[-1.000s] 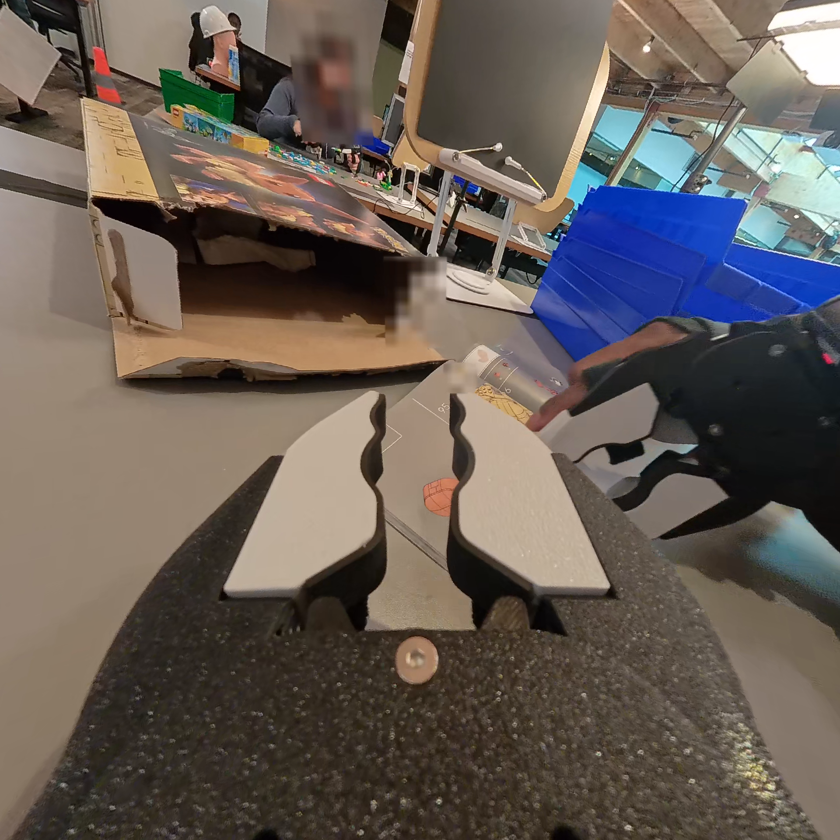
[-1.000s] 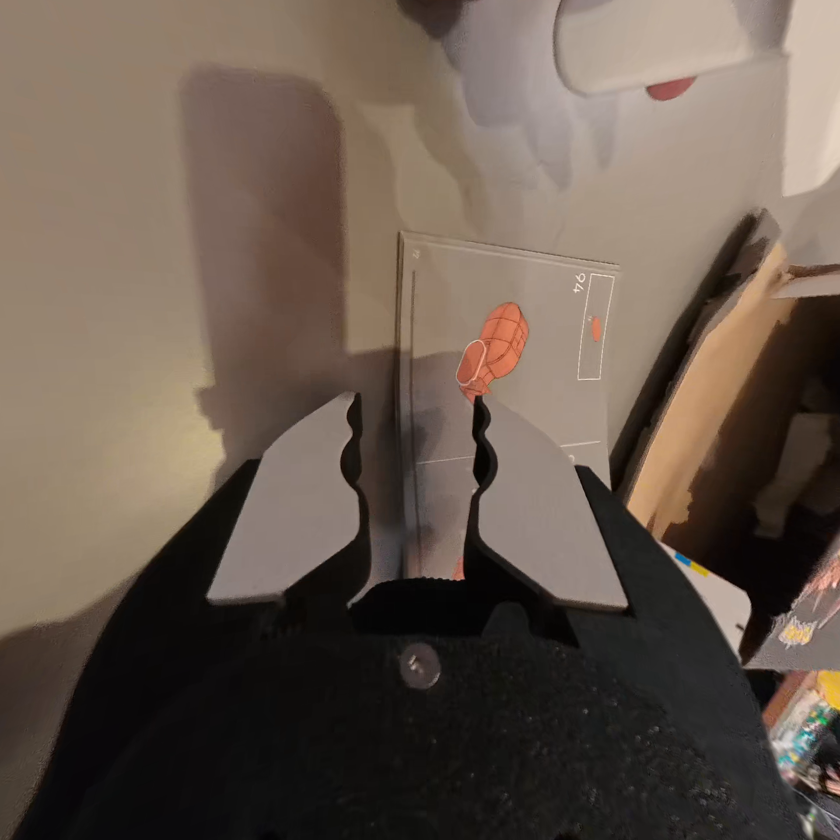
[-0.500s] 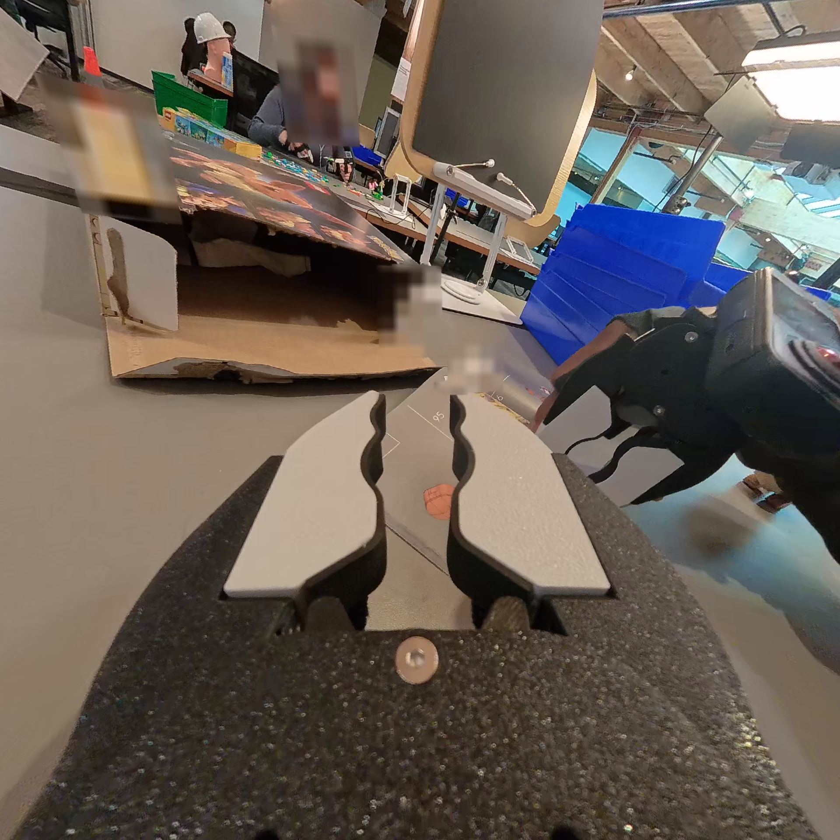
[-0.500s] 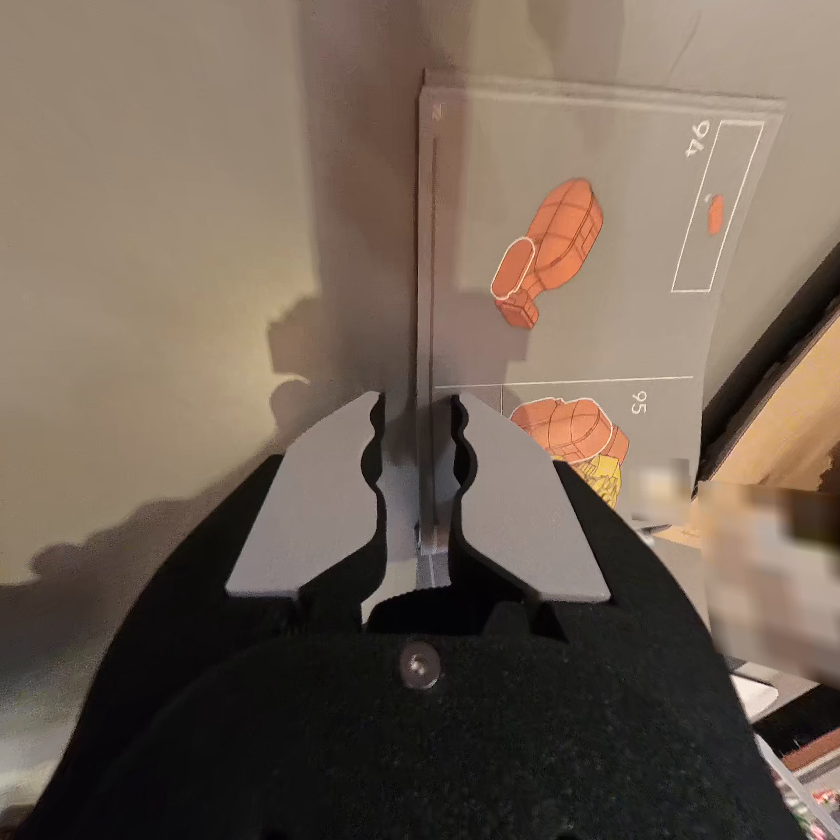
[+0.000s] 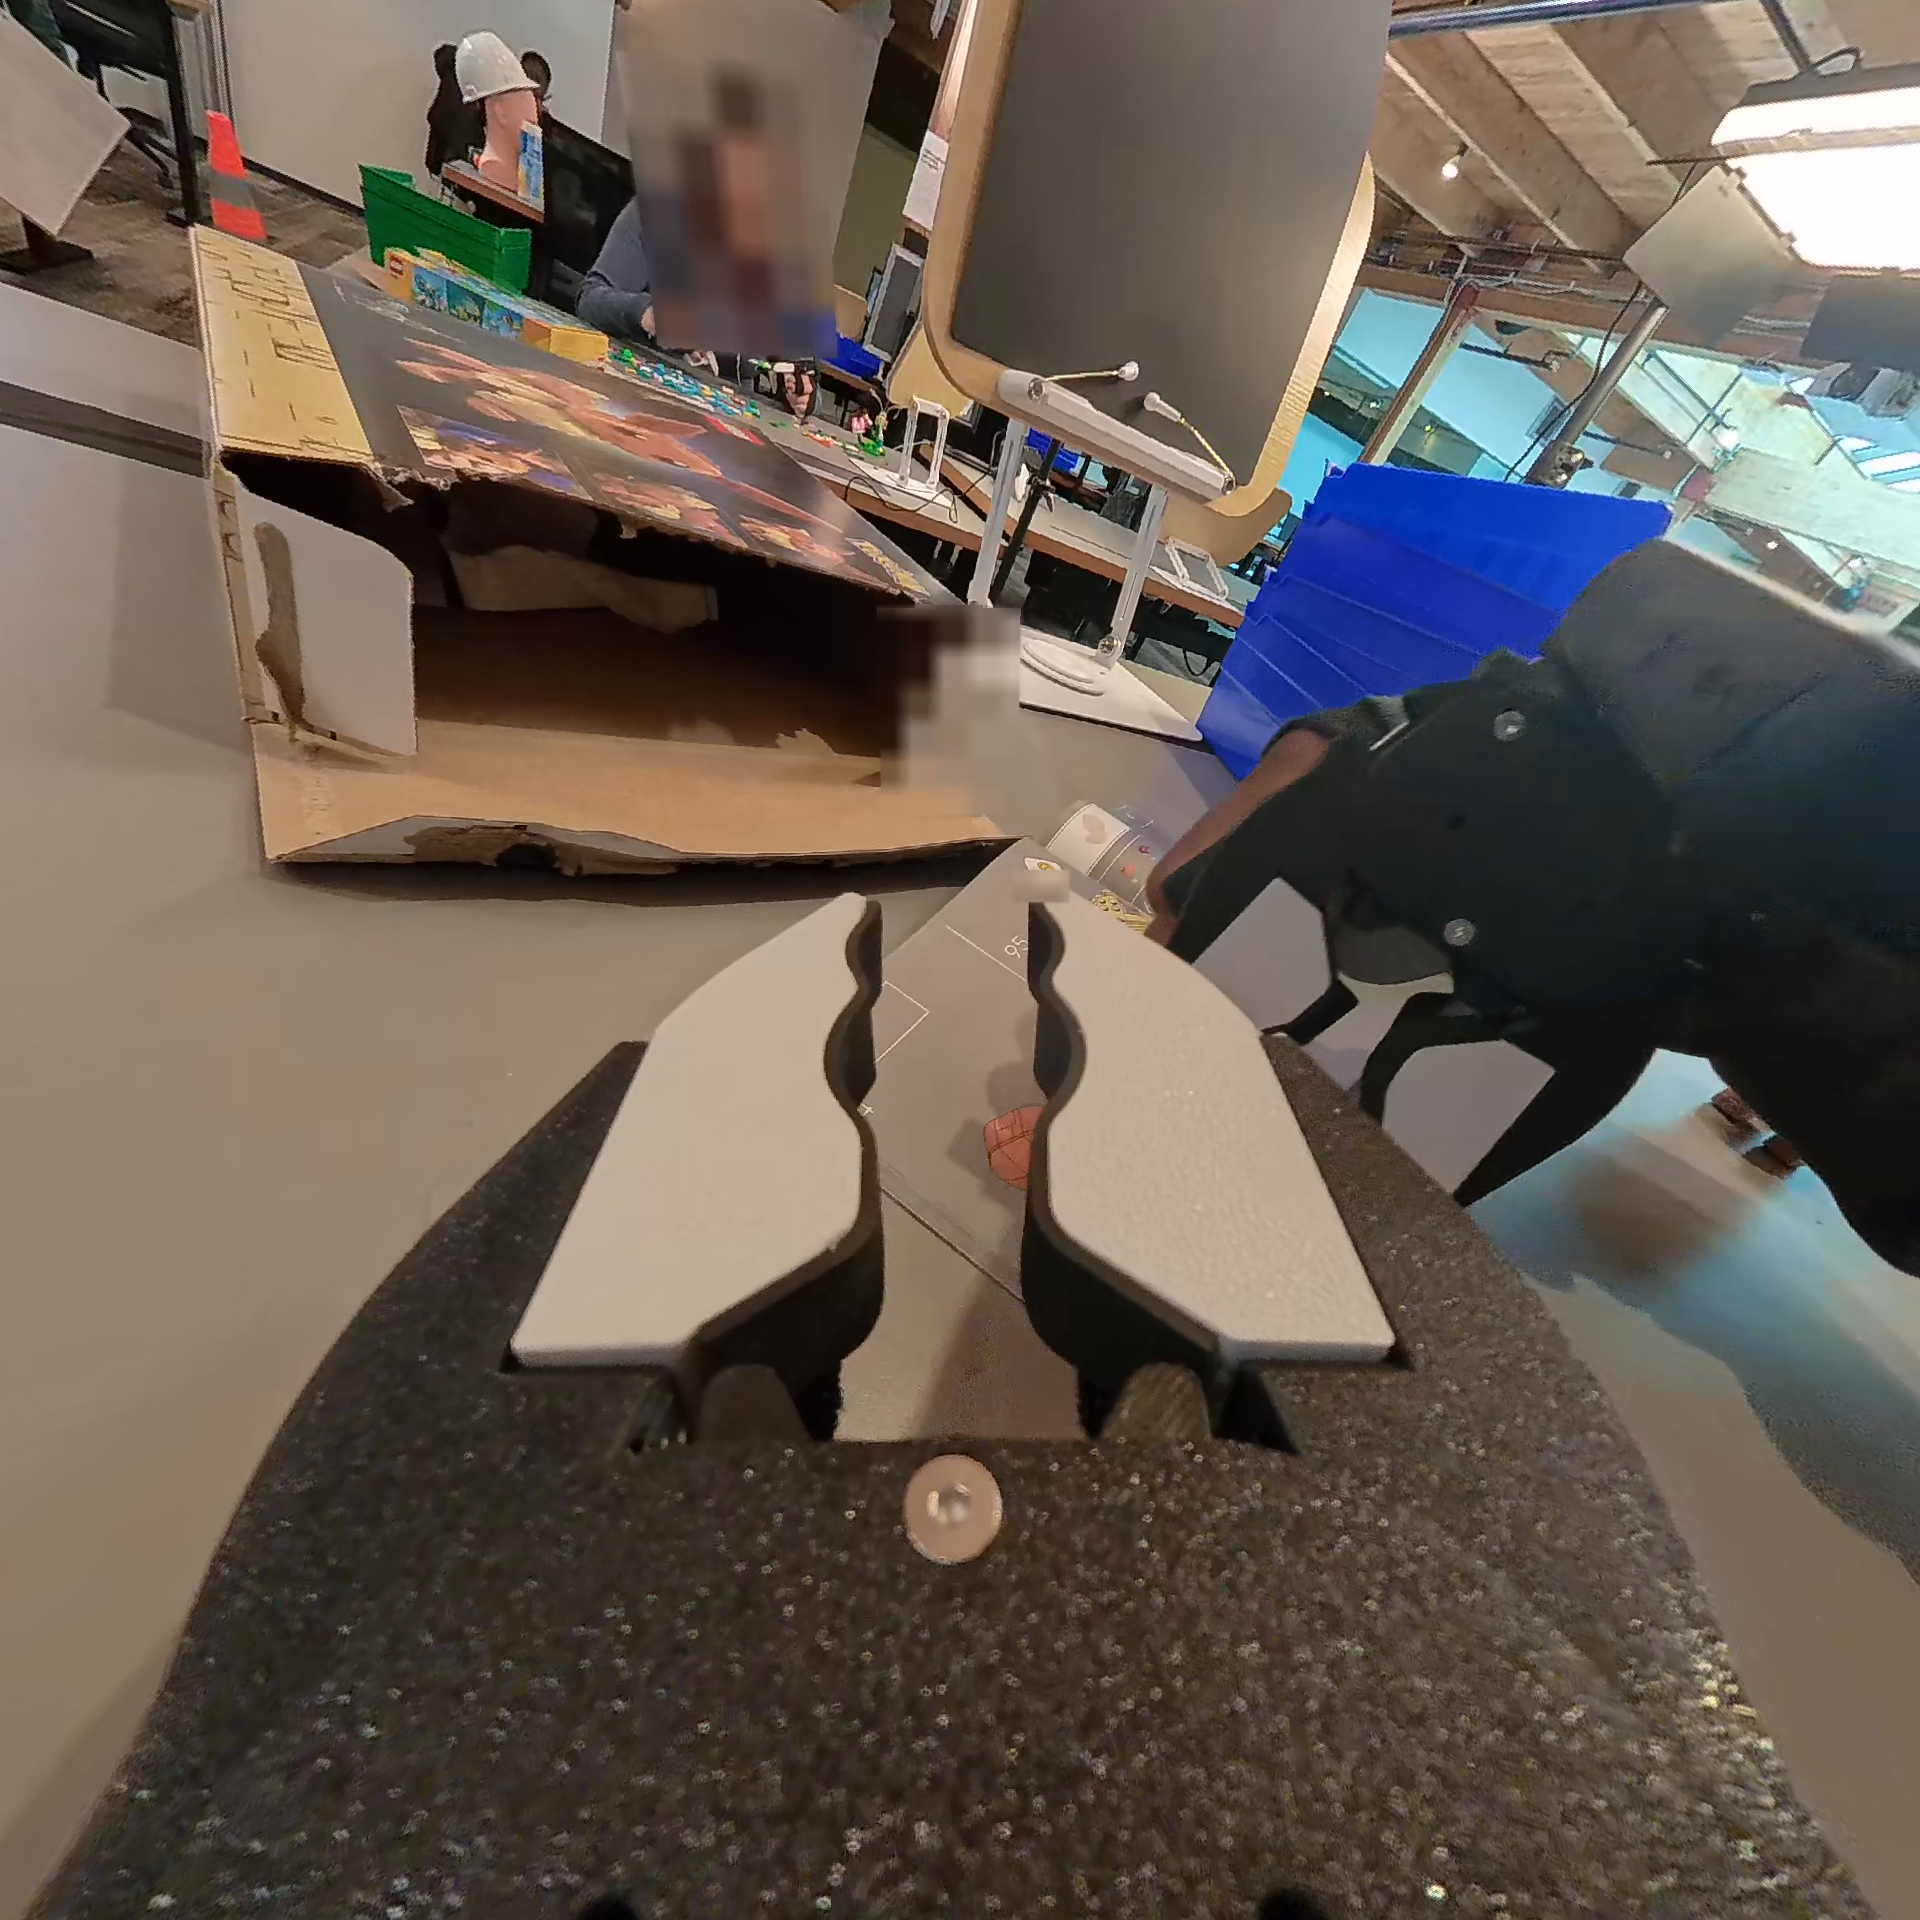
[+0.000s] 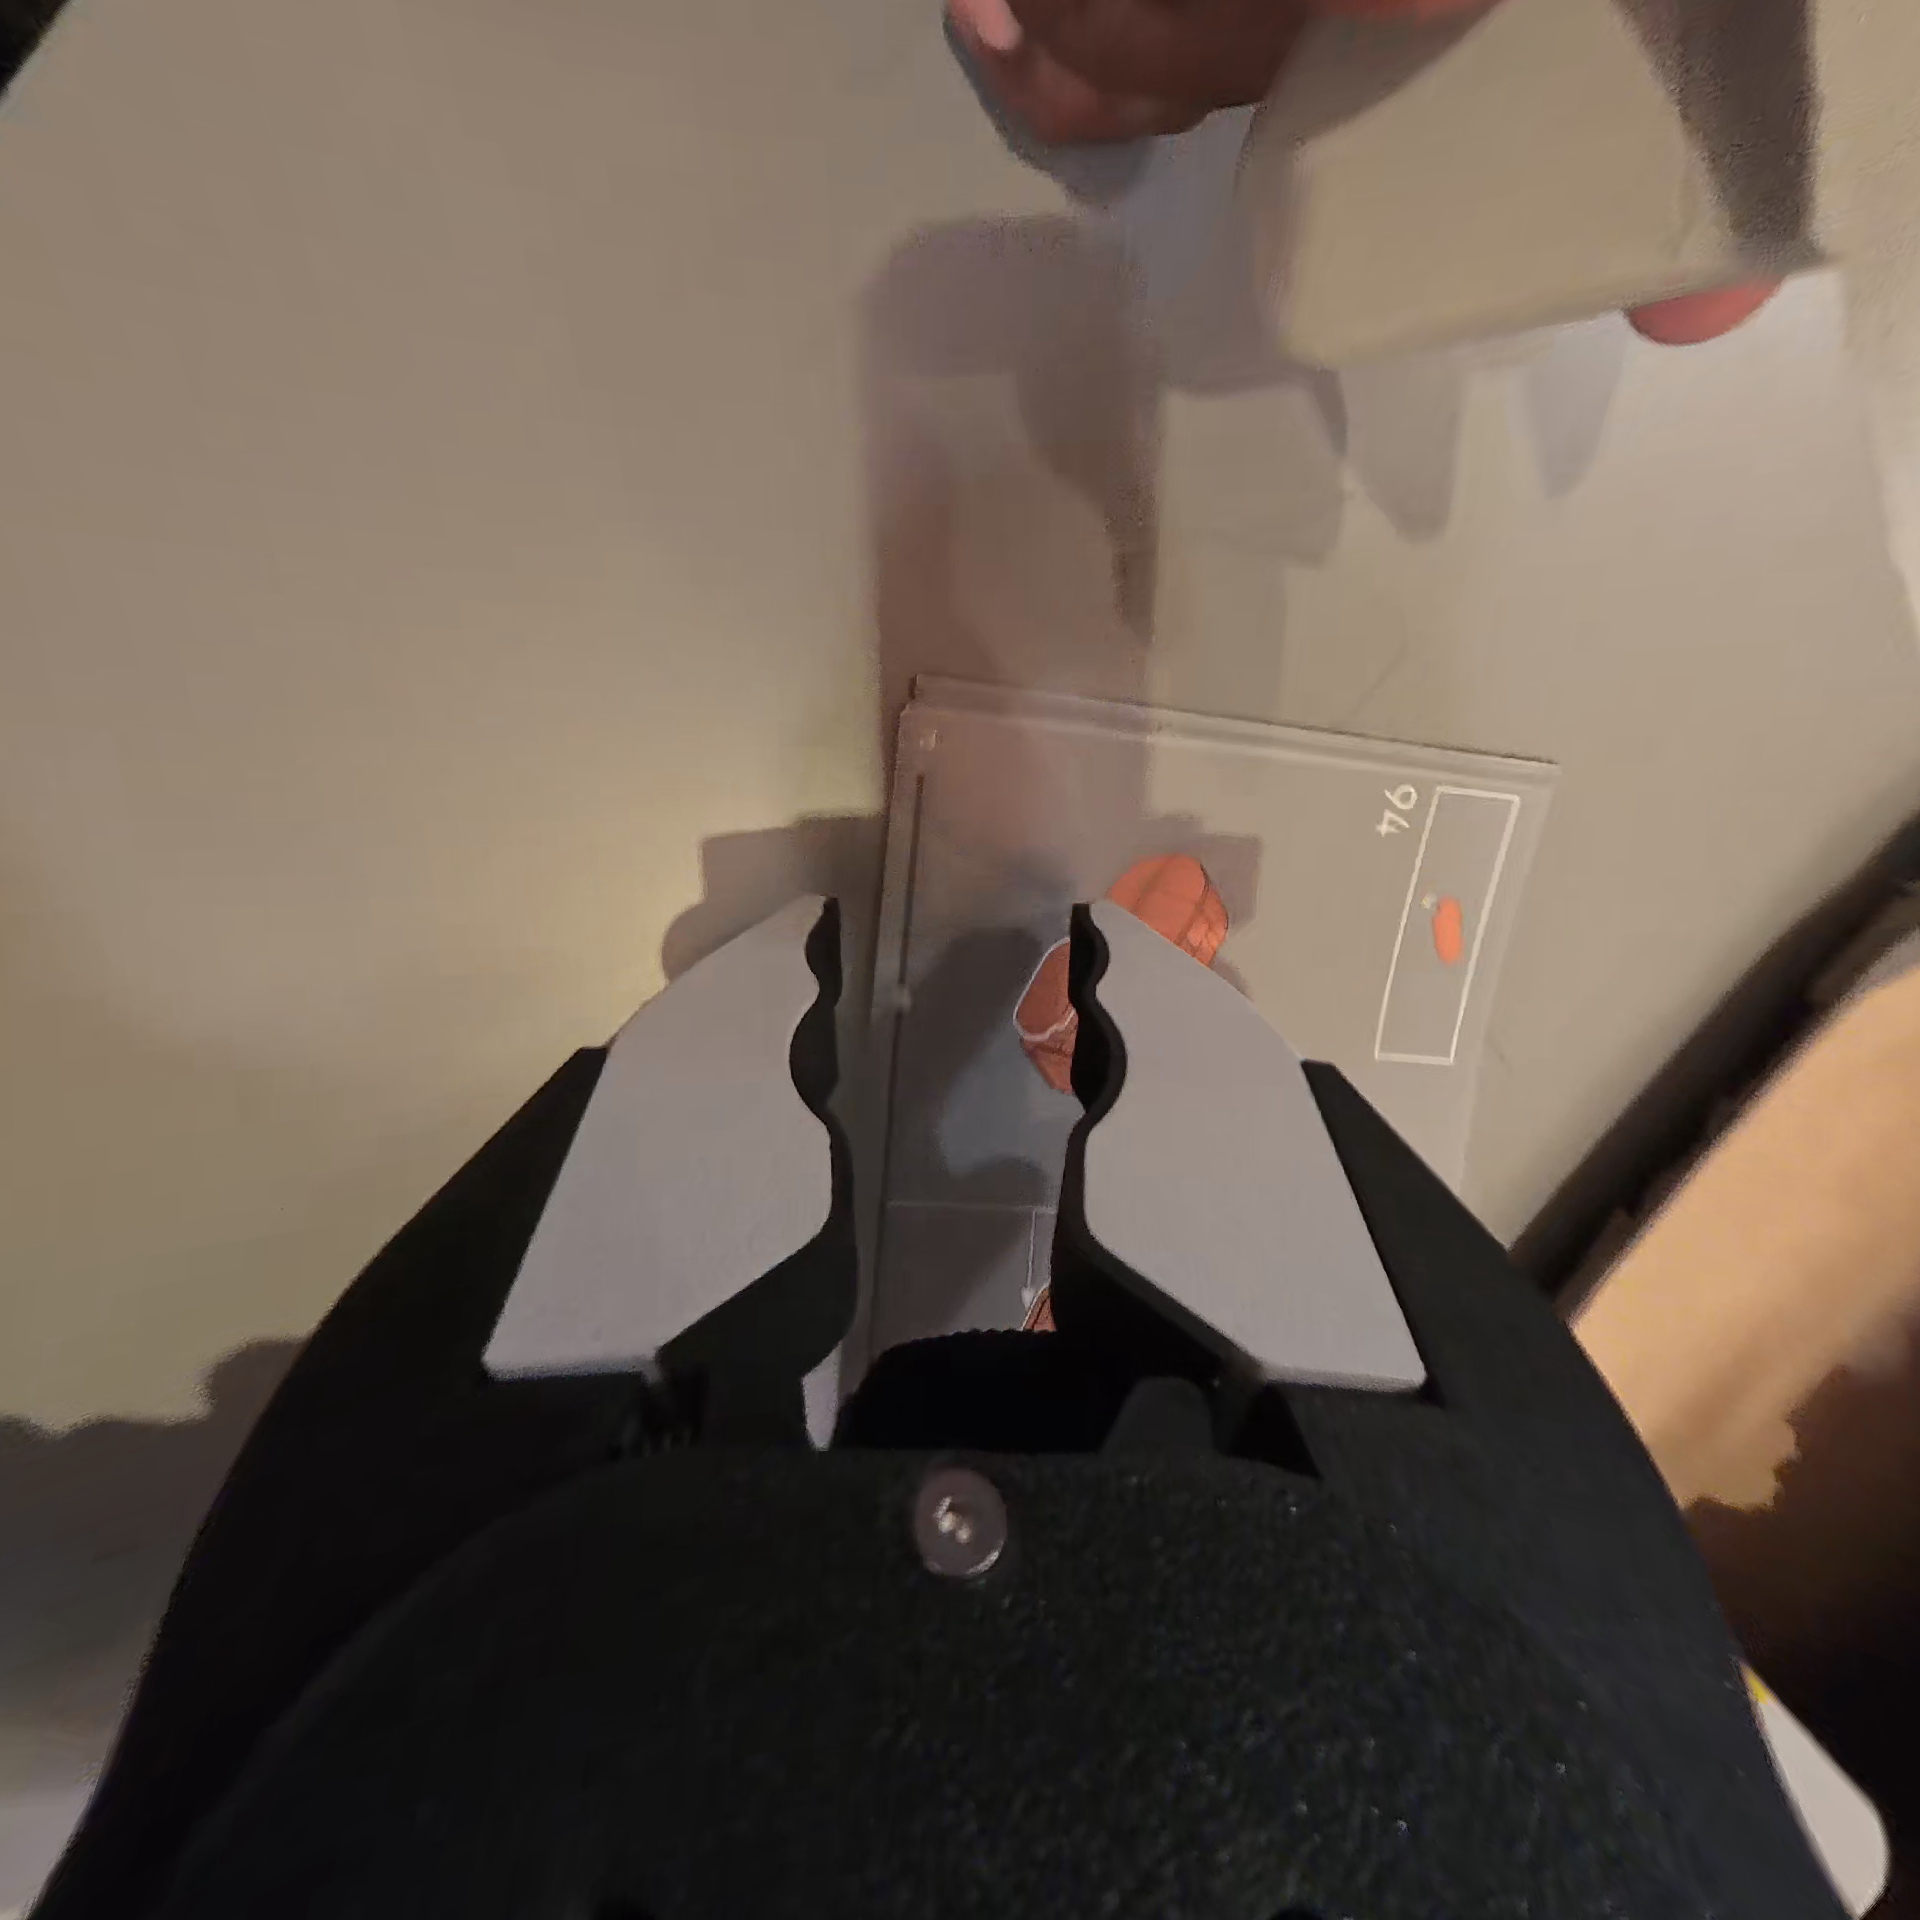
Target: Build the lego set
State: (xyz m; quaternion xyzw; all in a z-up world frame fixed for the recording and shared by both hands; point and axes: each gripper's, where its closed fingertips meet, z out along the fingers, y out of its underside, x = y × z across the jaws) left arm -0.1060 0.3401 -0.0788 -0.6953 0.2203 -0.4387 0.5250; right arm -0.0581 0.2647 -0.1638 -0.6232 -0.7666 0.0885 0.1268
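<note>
An open instruction booklet (image 6: 1226,821) for the lego set lies flat on the grey bench (image 5: 208,1039), its dark grey page showing orange brick drawings and boxed step diagrams. The left gripper (image 5: 954,914) hangs low over the bench with its jaws parted and nothing between them; through the gap the near part of the booklet (image 5: 956,1049) is seen. The right gripper (image 6: 951,914) points down at the same page, jaws likewise apart and holding nothing, with the booklet's left edge showing in the gap. In the left wrist view the right gripper (image 5: 1226,914) comes in from the right as a black body with its dark fingers reaching down toward the far end of the booklet; whether they touch the page cannot be told. Just beyond the booklet, toward the far side of the bench, lies a torn cardboard lego box (image 5: 582,665), open toward the camera, its printed lid sagging. Blue plastic bins (image 5: 1382,613) stand stacked at the far right. At the top of the right wrist view a blurred pale gripper finger and fingertips (image 6: 1704,312) of a hand show.
</note>
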